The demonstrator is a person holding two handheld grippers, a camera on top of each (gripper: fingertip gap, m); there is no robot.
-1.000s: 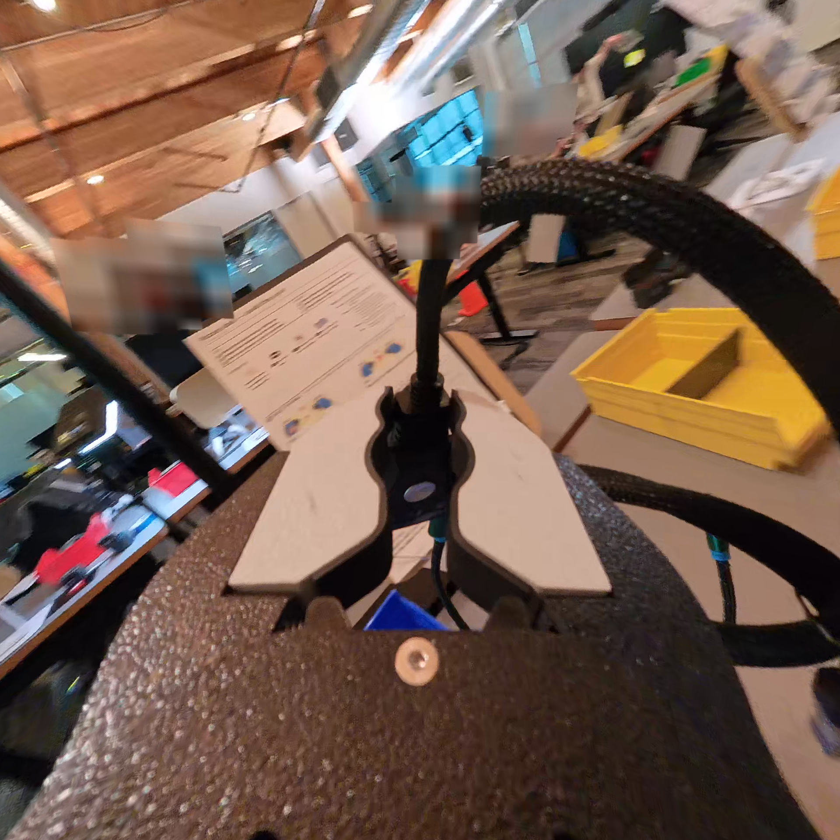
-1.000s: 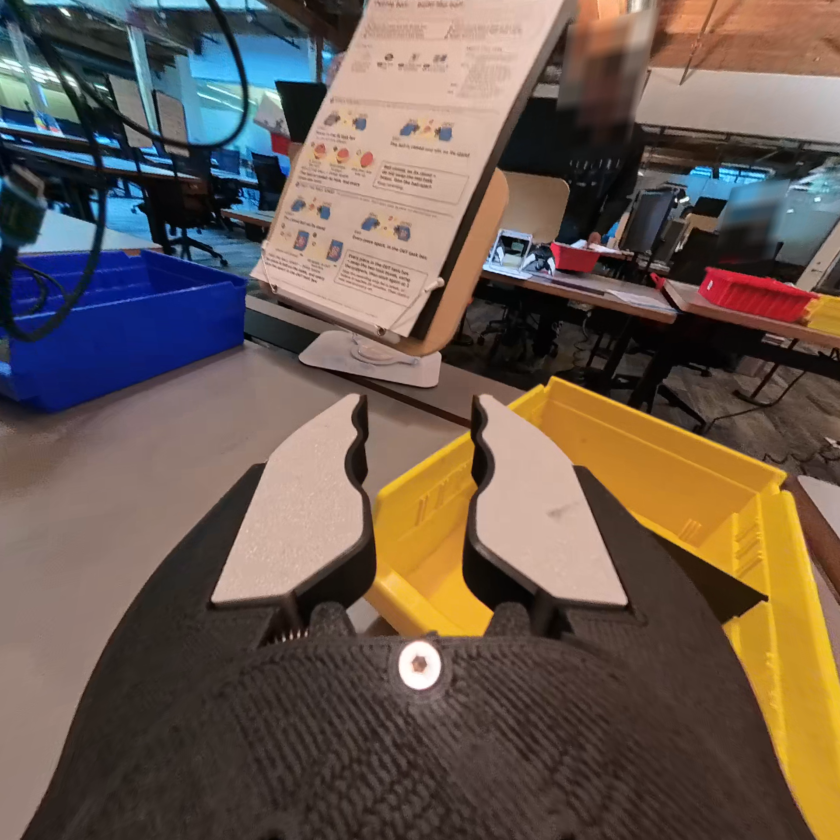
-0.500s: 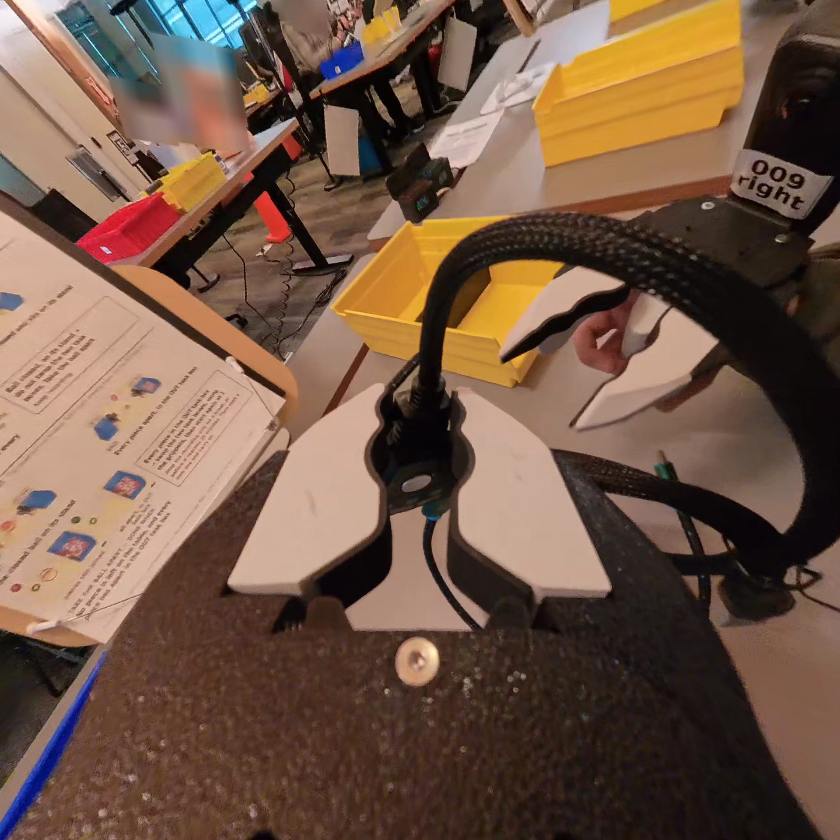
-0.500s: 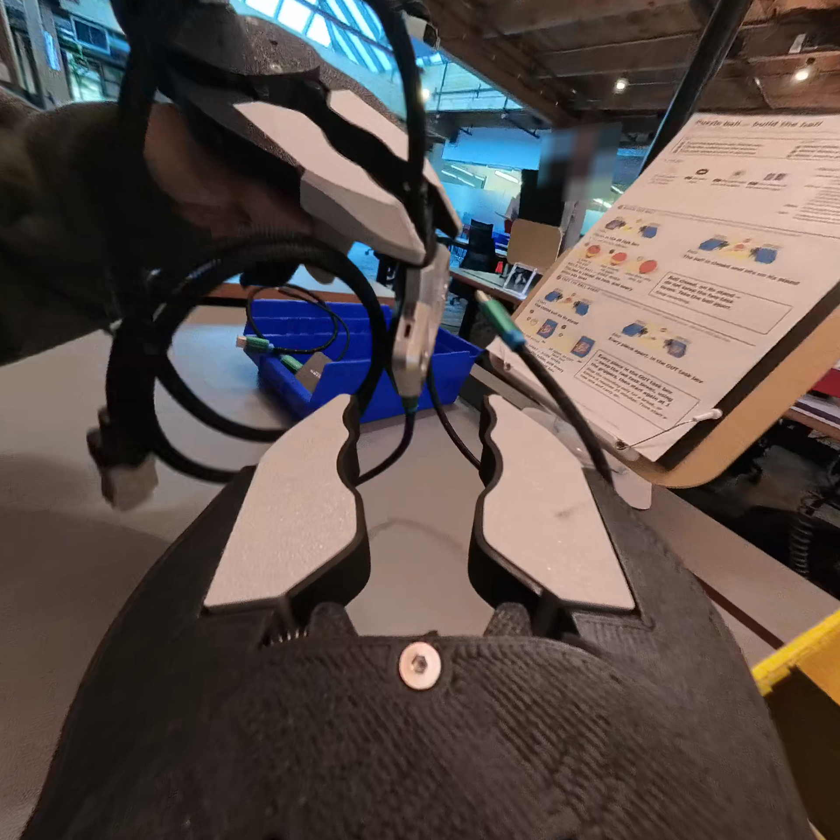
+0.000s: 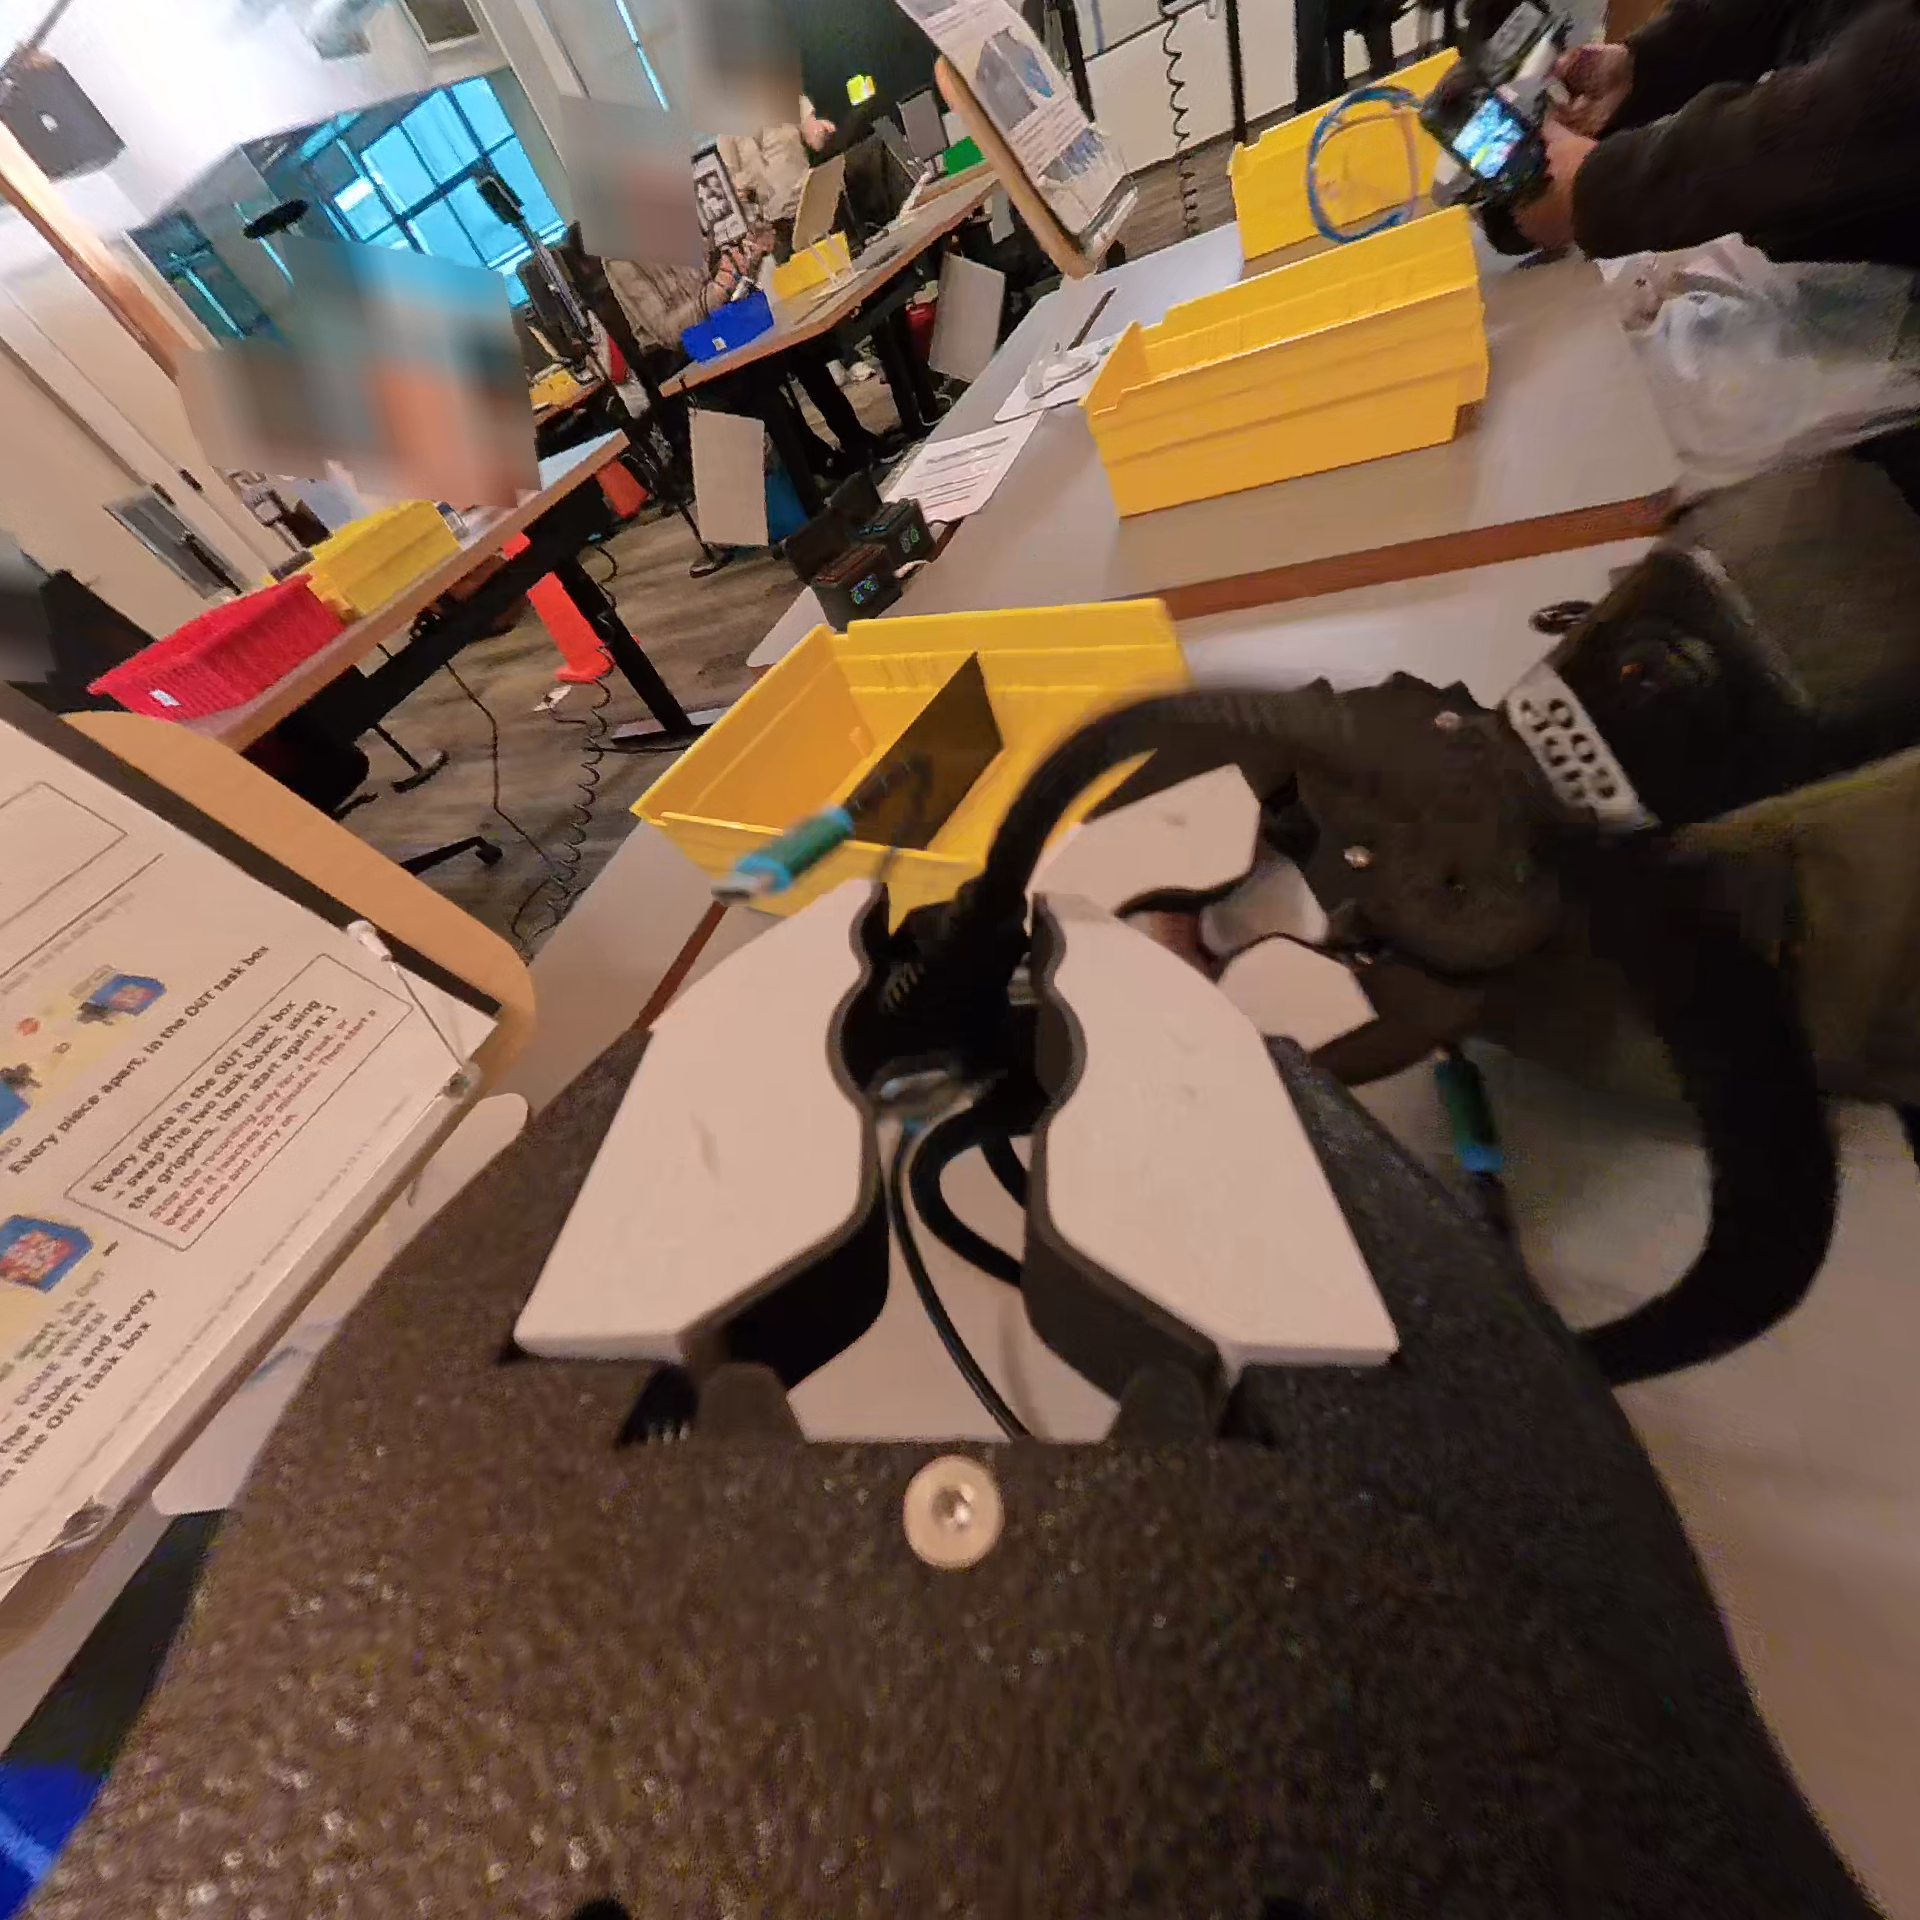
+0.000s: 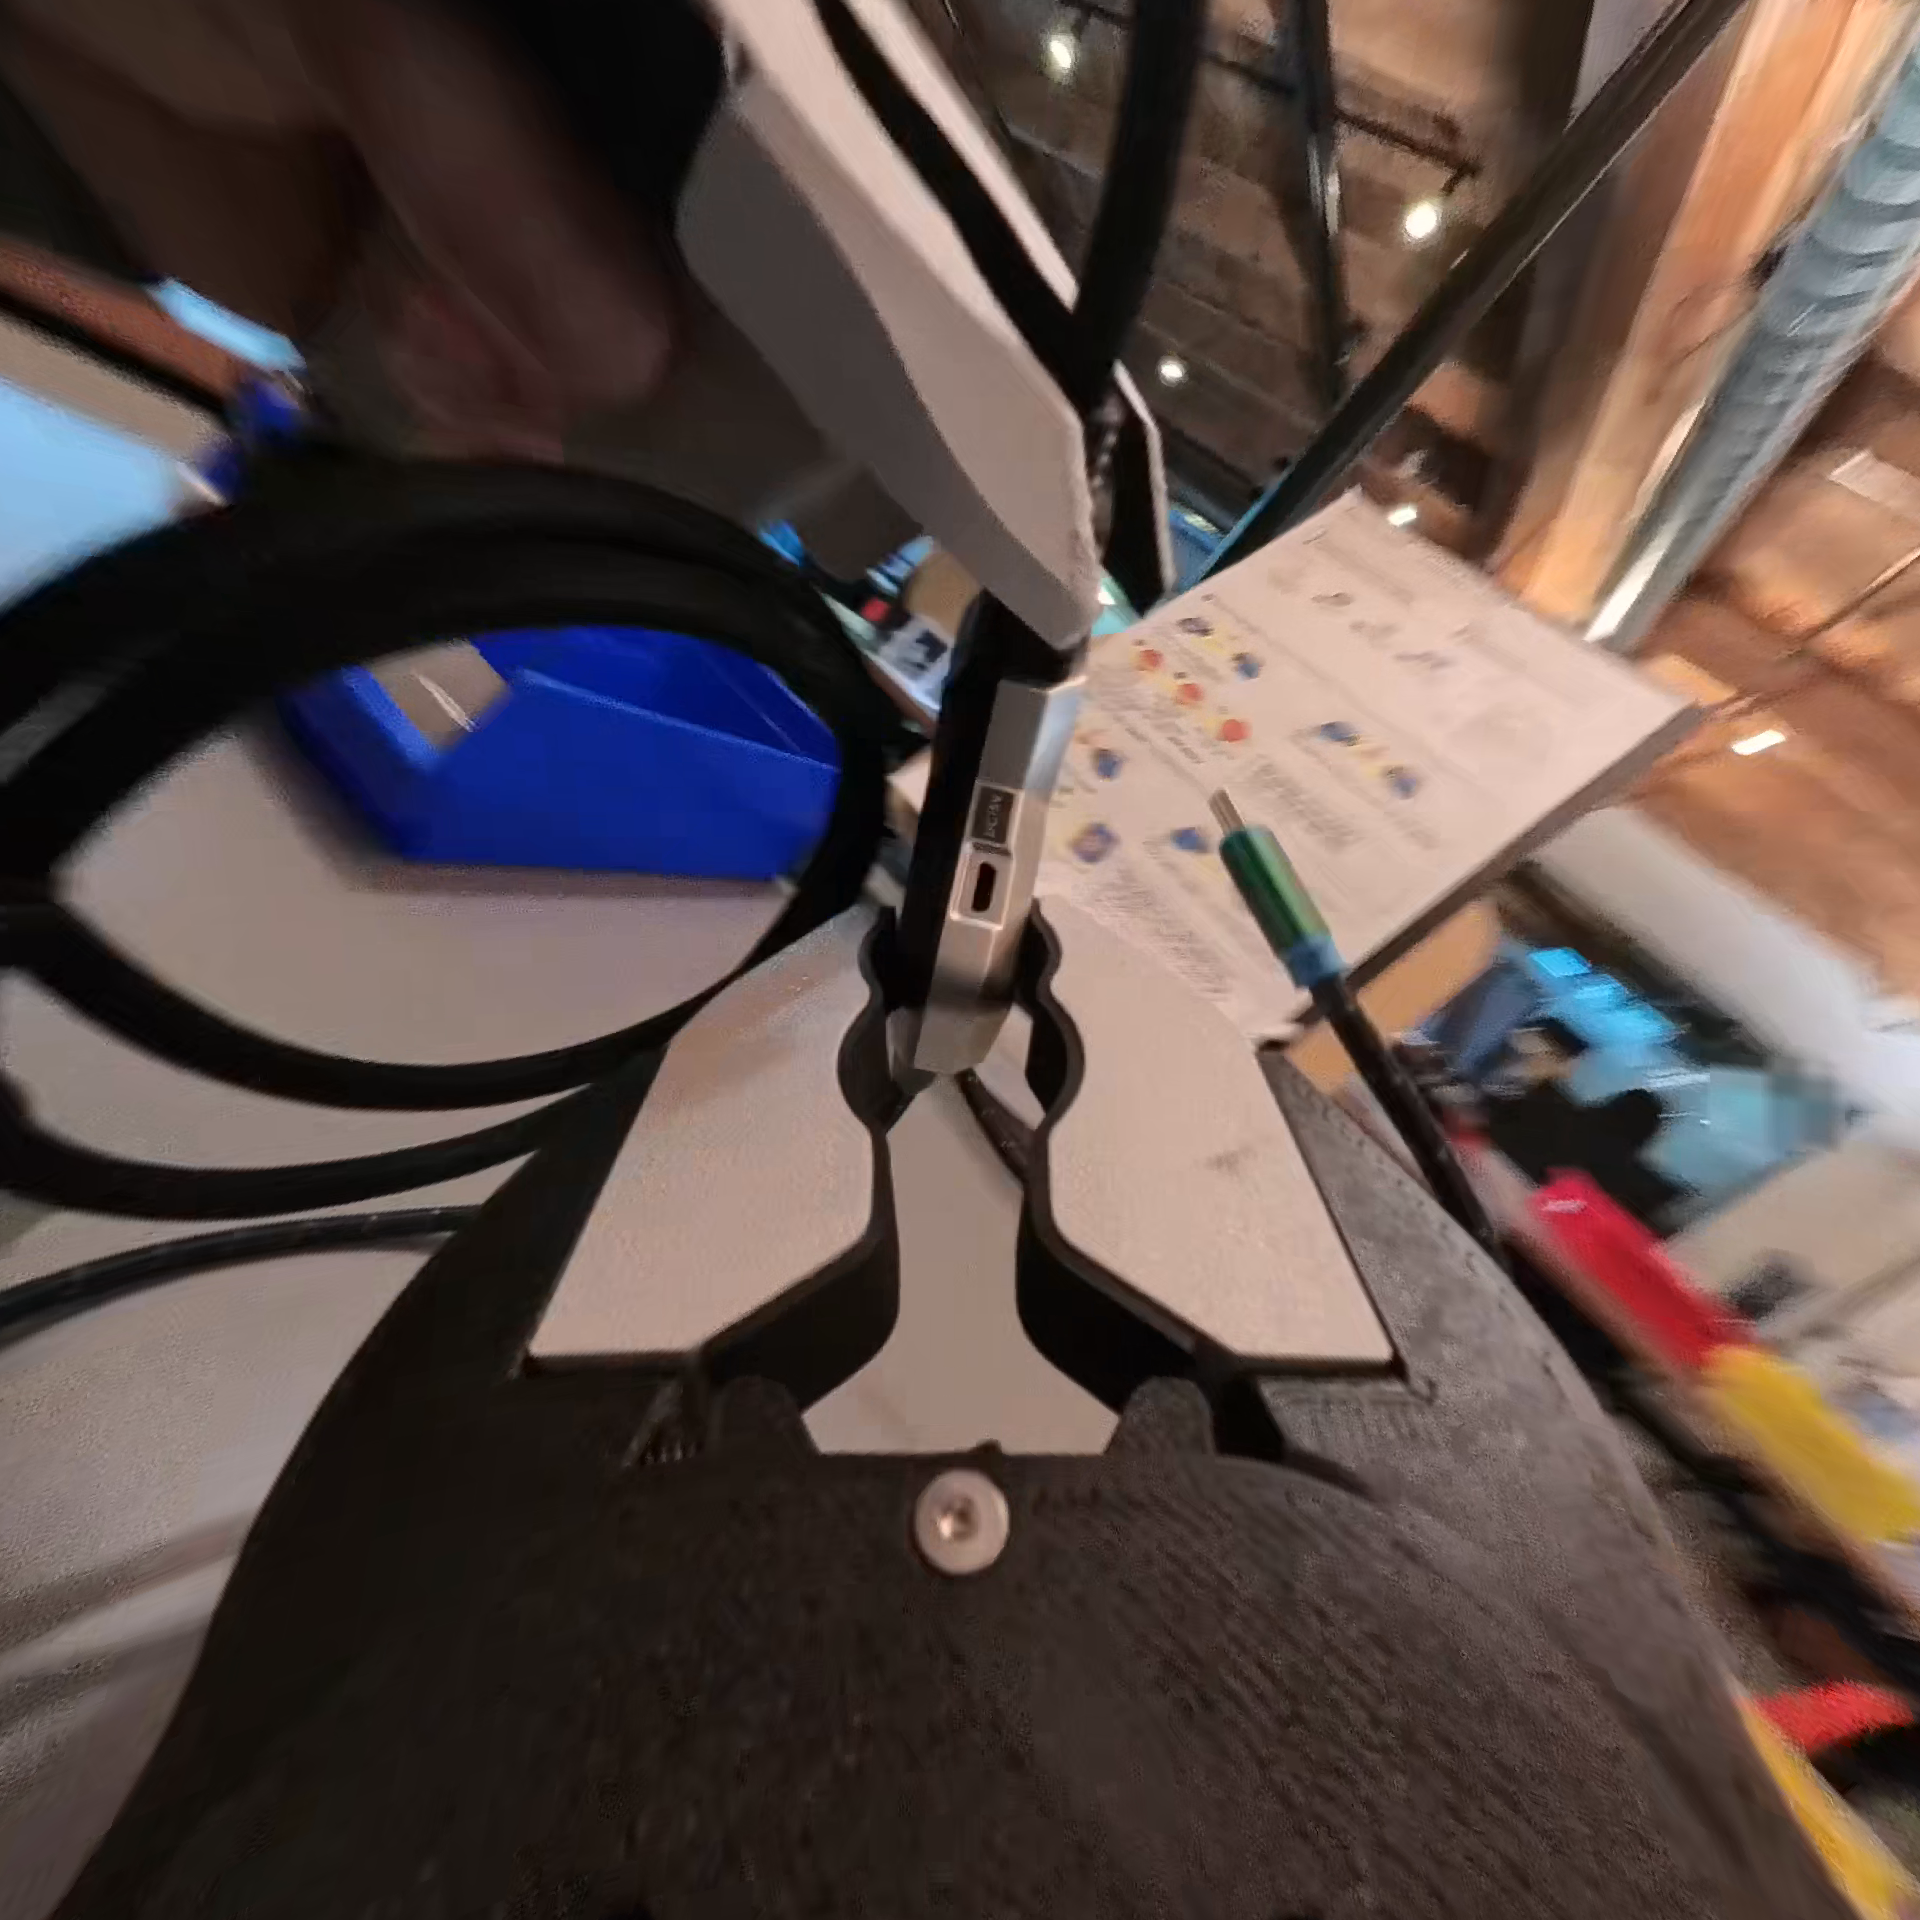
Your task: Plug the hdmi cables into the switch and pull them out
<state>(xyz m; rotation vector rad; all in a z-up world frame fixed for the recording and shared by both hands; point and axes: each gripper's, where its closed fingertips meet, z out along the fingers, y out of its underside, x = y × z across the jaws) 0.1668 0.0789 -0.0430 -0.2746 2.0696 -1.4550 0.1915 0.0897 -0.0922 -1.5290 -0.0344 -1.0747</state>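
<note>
My left gripper (image 5: 951, 935) is shut on a black HDMI plug (image 5: 914, 982). Its thick braided cable (image 5: 1756, 1174) rises from the plug and loops round to the right. The silver switch (image 6: 982, 883) hangs from the plug below the left gripper (image 6: 1101, 561), which reaches in from above in the right wrist view. My right gripper (image 6: 961, 935) is shut on the switch's lower end, and it also shows in the left wrist view (image 5: 1153, 899). The switch's thin lead ends in a loose green plug (image 6: 1268, 883), which also shows in the left wrist view (image 5: 800, 857).
A yellow bin (image 5: 790, 769) stands just beyond both grippers on the grey table (image 5: 1766, 1558). A tilted instruction board (image 5: 208, 1091) stands to the left. A blue bin (image 6: 623, 769) sits behind the cable loop. More tables, bins and people lie farther off.
The right gripper has moved in under the left one and shut on the switch's lower end. The left gripper has turned, still holding the plug.
</note>
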